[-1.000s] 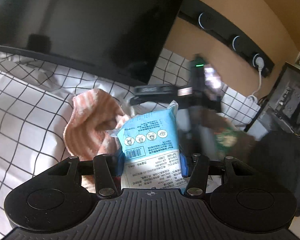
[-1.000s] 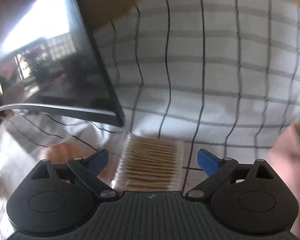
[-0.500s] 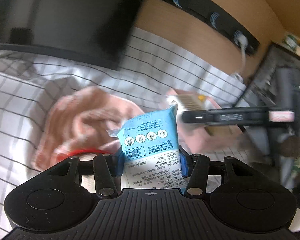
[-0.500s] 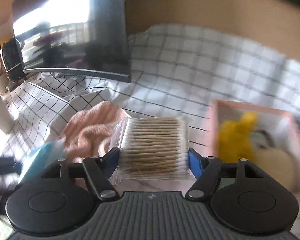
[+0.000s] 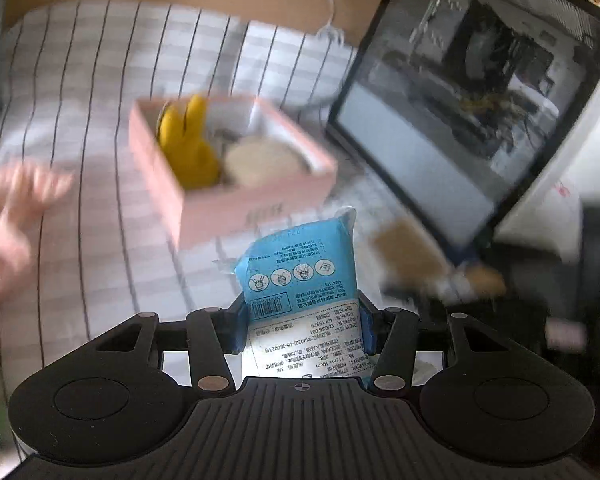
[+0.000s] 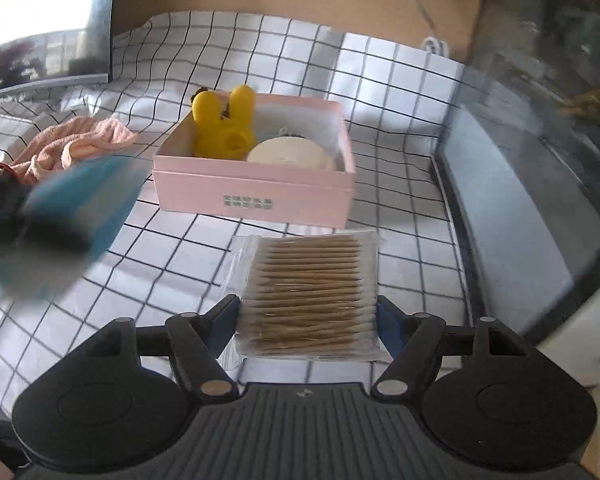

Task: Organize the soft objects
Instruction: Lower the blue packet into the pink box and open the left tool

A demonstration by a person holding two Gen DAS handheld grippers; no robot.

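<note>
My left gripper point(image 5: 300, 330) is shut on a blue tissue pack point(image 5: 300, 280), held above the checked cloth in front of a pink box point(image 5: 236, 200). The pack shows blurred at the left of the right wrist view point(image 6: 76, 208). My right gripper point(image 6: 308, 316) is shut on a clear pack of cotton swabs point(image 6: 310, 292), just in front of the same pink box point(image 6: 256, 192). The box holds a yellow rabbit toy point(image 6: 224, 128) and a round beige pad point(image 6: 292, 154). The toy point(image 5: 186, 144) and pad point(image 5: 264, 160) also show in the left wrist view.
A pink towel point(image 6: 68, 148) lies on the checked cloth point(image 6: 380, 92) left of the box. A dark monitor point(image 6: 48, 28) stands at the back left. A dark glass case point(image 6: 540, 140) stands at the right. A white cable point(image 6: 420, 8) hangs on the back wall.
Both grippers have swung right toward the pink box, each carrying its pack. The right gripper closed on the swab pack and lifted it. The towel is left behind at the left.
</note>
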